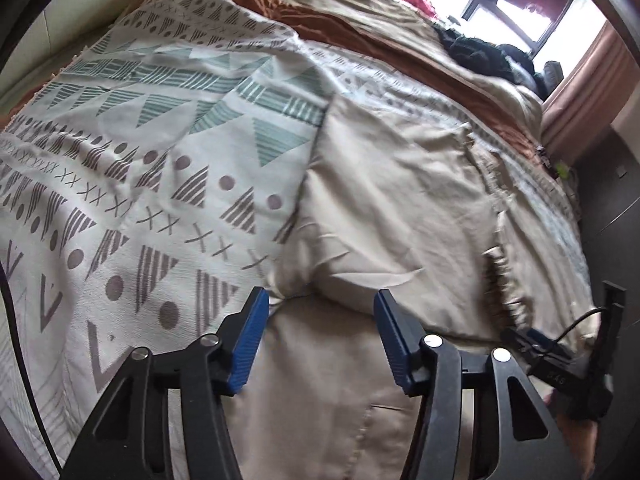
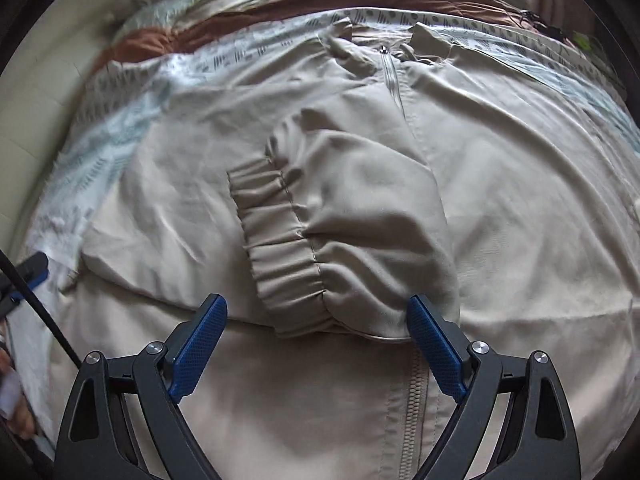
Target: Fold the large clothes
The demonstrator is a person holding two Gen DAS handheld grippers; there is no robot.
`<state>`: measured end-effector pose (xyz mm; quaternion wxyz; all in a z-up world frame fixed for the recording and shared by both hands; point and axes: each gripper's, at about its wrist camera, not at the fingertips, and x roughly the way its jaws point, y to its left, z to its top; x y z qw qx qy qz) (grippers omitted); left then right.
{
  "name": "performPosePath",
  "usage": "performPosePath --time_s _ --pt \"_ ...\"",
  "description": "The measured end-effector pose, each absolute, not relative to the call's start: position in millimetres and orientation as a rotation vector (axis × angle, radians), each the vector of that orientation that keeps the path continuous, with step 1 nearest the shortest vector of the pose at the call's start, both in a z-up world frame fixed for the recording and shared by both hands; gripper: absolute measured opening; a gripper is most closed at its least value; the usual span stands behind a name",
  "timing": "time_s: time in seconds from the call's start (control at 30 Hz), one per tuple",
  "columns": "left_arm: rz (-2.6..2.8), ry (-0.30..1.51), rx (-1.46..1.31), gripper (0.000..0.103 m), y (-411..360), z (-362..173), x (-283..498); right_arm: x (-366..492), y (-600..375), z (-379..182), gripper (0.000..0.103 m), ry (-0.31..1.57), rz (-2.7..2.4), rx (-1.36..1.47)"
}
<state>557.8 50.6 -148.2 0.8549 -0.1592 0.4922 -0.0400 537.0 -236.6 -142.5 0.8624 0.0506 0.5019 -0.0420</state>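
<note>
- A beige jacket (image 2: 500,184) lies spread on a bed (image 1: 400,20), on top of a white patterned blanket (image 1: 140,160).
- The jacket's zipper (image 2: 416,392) runs up its middle toward the collar (image 2: 384,40) at the far end.
- One sleeve (image 2: 360,208) is folded across the jacket's front, its gathered cuff (image 2: 280,248) pointing to the left in the right wrist view.
- The right claw (image 2: 318,320) is spread wide and holds nothing; the cuff's near edge sits just ahead of it, between the two blue fingers (image 2: 198,352).
- The left claw (image 1: 322,312) is also wide apart and empty, over the jacket's left edge where it meets the blanket; a fold of beige cloth lies just ahead of its tips.
- In the left wrist view the right claw (image 1: 560,356) shows at the right rim; from there I cannot tell its spread.
- Dark clothes (image 1: 480,48) lie far off near the window (image 1: 500,0).
</note>
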Motion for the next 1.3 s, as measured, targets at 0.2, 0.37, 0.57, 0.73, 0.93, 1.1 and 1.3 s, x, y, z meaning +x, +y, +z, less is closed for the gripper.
performPosePath --time_s 0.2,0.37,0.57,0.73,0.93,1.1,1.3 --pt "-0.004 1.095 -0.225 0.055 54.0 -170.1 567.8 543.9 -253.9 -137.1 0.052 1.029 -0.124 0.13" --pt "0.04 1.107 -0.153 0.045 57.1 -177.0 573.5 524.7 -305.1 -119.0 0.05 0.928 -0.195 0.282" --pt "0.056 1.115 -0.15 0.045 60.0 -177.8 575.5 485.9 -380.1 -110.4 0.05 0.818 -0.341 0.548" --pt "0.06 1.118 -0.148 0.045 61.0 -177.3 576.7 456.8 -416.9 -117.5 0.05 0.756 -0.336 0.759" --pt "0.065 1.115 -0.143 0.045 62.4 -178.8 577.6 465.4 -427.0 -146.3 0.05 0.821 -0.237 0.891" --pt "0.083 1.108 -0.149 0.045 67.1 -179.9 578.9 493.5 -437.5 -179.0 0.025 0.851 -0.16 0.982" --pt "0.12 1.111 -0.164 0.045 79.2 -179.2 573.6 514.9 -448.3 -193.0 0.014 0.824 -0.139 0.987"
